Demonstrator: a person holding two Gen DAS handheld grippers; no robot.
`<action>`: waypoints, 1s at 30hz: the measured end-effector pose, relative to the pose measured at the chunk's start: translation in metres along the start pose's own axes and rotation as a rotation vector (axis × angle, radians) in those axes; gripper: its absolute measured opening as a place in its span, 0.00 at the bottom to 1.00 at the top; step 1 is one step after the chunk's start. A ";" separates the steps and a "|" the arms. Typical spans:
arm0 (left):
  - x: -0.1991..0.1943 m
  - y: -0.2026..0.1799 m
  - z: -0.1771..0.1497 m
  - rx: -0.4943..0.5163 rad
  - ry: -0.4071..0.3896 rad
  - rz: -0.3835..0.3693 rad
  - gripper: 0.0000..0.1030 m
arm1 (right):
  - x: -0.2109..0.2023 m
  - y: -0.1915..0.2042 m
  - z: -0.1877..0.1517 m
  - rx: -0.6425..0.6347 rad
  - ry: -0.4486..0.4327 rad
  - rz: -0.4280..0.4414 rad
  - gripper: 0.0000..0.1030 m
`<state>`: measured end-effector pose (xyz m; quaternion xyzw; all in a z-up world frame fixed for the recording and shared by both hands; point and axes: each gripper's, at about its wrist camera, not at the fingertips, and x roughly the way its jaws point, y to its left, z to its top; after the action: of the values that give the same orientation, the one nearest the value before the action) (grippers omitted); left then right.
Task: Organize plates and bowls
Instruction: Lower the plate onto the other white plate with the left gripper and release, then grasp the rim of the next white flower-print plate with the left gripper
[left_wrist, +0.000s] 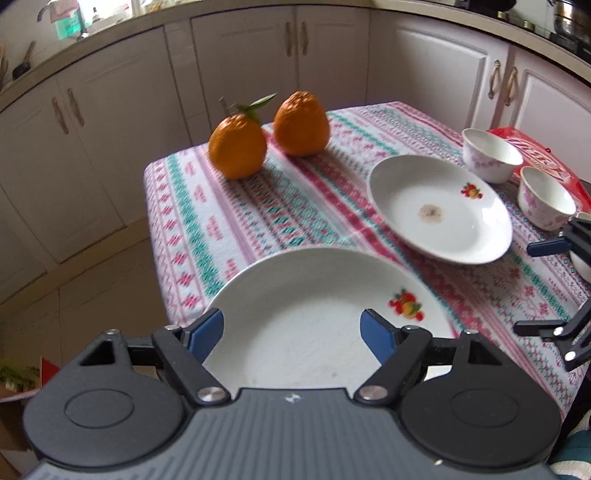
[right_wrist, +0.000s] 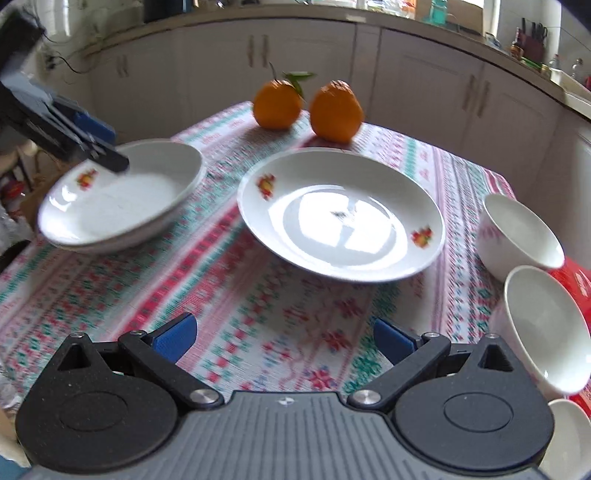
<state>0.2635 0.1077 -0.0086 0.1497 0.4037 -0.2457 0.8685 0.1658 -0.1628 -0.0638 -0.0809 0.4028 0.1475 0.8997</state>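
Observation:
A white plate with a fruit print lies at the table's near left corner; in the right wrist view it looks like two stacked plates. My left gripper is open just above its near rim; it also shows in the right wrist view. A second fruit-print plate lies in the middle of the table. Three white floral bowls stand along the right edge. My right gripper is open and empty above the tablecloth, near the front edge.
Two oranges sit at the far side of the patterned tablecloth. A red packet lies under the bowls. White kitchen cabinets stand beyond the table. The floor drops off to the left.

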 end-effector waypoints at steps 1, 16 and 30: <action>0.000 -0.005 0.004 0.010 -0.006 -0.010 0.79 | 0.002 -0.001 -0.001 -0.001 0.007 -0.011 1.00; 0.053 -0.064 0.080 0.132 -0.059 -0.172 0.79 | 0.026 -0.021 0.005 0.093 0.016 -0.020 1.00; 0.138 -0.076 0.122 0.186 0.053 -0.232 0.78 | 0.040 -0.033 0.016 0.105 -0.016 -0.040 1.00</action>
<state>0.3744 -0.0538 -0.0435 0.1883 0.4167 -0.3767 0.8056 0.2134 -0.1819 -0.0827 -0.0402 0.4011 0.1089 0.9087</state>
